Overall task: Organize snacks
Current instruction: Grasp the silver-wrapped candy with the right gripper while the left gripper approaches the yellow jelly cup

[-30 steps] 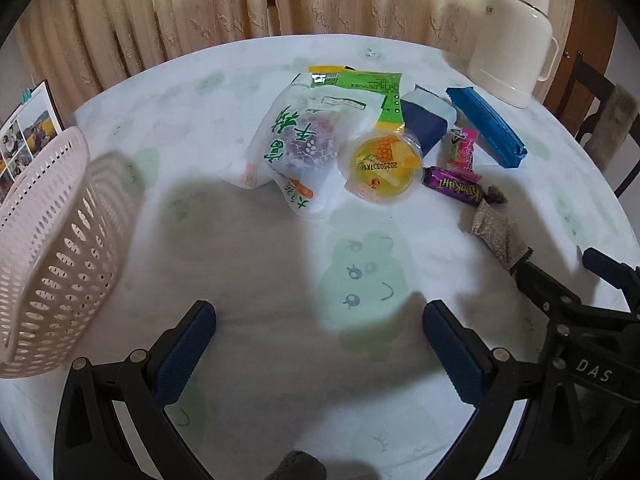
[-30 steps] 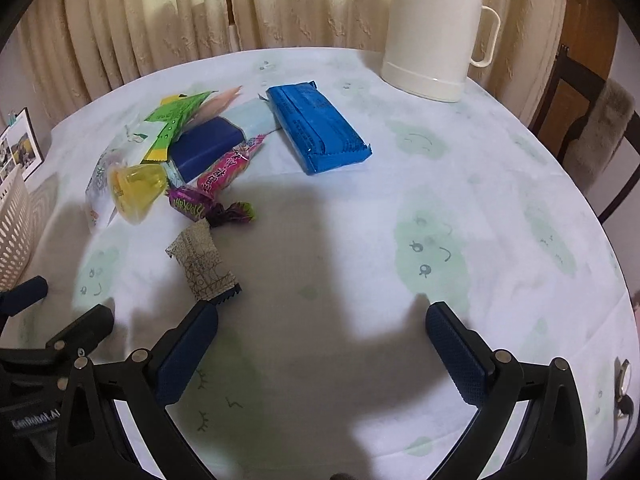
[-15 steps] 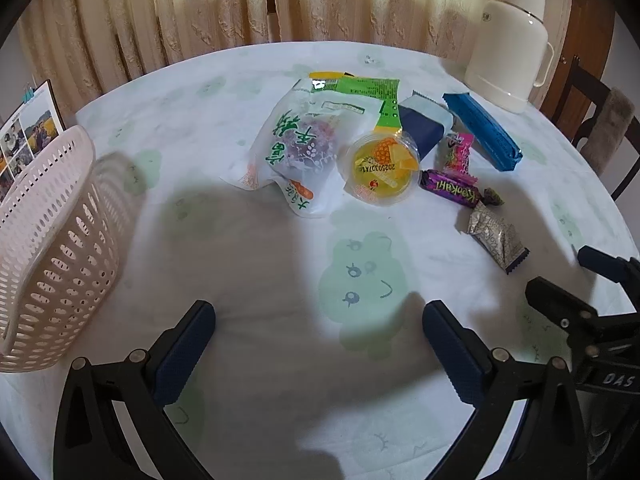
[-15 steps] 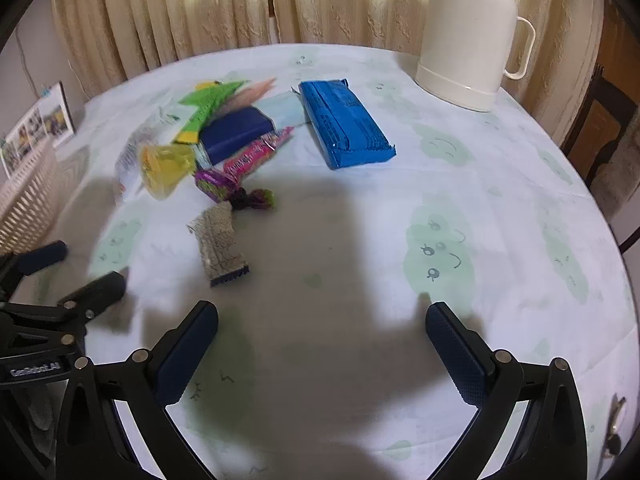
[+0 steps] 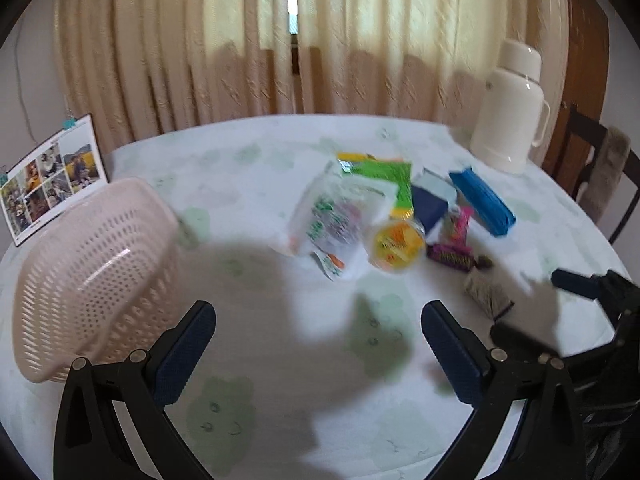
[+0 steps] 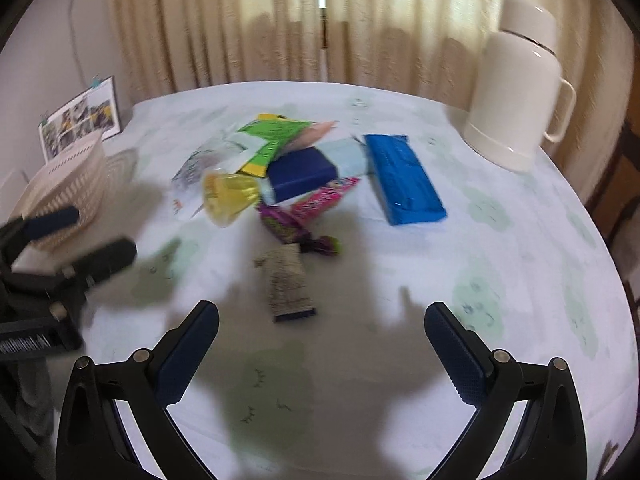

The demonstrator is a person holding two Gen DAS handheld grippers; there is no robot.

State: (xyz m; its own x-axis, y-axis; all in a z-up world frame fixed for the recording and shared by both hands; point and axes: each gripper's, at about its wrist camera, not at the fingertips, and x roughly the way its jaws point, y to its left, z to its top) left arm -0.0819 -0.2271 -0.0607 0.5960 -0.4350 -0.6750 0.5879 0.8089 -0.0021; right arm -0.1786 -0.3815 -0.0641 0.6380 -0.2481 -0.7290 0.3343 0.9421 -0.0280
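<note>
Room: round table [image 6: 520, 272] w/ pale cloth, curtains behind, white flask [image 6: 516, 92] at far right.
Snacks: all loose mid-table; blue pack [image 6: 404, 180], jelly cup [image 6: 230, 198], purple candy [image 6: 288, 228], grey packet [image 6: 288, 282] nearest.
Basket: left edge [image 5: 92, 276], nothing visible inside.
Change: both cams pulled back & up vs 1 s ago; pile looks further off, frames blurred.
Left claw: [image 5: 318, 348] jaws wide, empty.
Right claw: [image 6: 320, 346] jaws wide, empty, grey packet just ahead.
Meaning: no snack moved yet; prob. lining up 1st pick.

Table [image 5: 256, 168]: snacks [image 6: 296, 176], basket [image 5: 92, 272], thermos [image 6: 516, 92].
</note>
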